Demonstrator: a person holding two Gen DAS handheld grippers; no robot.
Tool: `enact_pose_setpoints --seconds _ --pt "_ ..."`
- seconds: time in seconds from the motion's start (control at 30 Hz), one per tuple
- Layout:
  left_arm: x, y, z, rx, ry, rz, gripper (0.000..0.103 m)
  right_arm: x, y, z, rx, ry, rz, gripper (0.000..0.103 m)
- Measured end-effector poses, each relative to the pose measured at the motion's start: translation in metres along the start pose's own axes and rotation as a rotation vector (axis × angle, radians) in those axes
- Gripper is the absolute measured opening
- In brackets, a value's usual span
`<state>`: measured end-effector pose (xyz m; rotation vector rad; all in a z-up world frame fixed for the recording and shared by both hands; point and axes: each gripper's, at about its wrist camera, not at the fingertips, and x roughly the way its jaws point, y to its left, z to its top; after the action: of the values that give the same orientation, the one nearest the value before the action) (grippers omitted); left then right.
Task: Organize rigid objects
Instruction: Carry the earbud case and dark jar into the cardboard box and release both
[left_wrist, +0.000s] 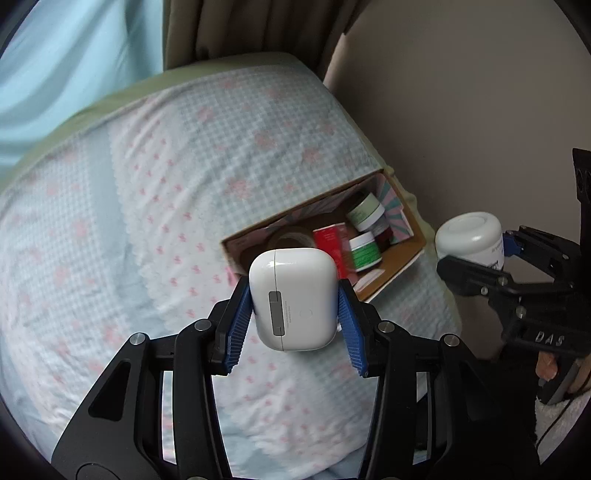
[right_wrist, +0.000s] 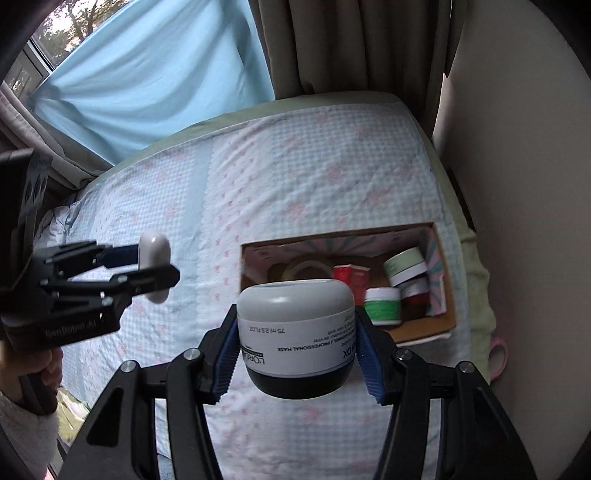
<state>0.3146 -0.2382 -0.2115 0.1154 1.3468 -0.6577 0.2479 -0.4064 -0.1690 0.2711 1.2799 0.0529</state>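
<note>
Several jars inside cardboard box.

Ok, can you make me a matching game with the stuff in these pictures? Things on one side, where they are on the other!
Things:
1. white earbud case
2. white-lidded mask jar
3. red carton
4. cardboard box

Places:
A. lying on the checked bedspread
B. pinched in the left gripper
C. inside the box, beside the green-labelled jar
D. pinched in the right gripper

Right pairs: 1-B, 2-D, 3-C, 4-A
</note>
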Motion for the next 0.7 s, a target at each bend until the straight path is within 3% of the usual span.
enact_pose_setpoints --seconds 0.3,0.7 --pt "0.078 -0.02 0.03 -0.138 0.051 0.003 0.042 0.058 -0.083 0.037 -0.009 0.087 0.072 0.053" --pt "0.189 -0.035 0.047 -0.116 0.185 0.081 0.042 0.159 -0.134 0.048 0.07 0.184 0.16 0.053"
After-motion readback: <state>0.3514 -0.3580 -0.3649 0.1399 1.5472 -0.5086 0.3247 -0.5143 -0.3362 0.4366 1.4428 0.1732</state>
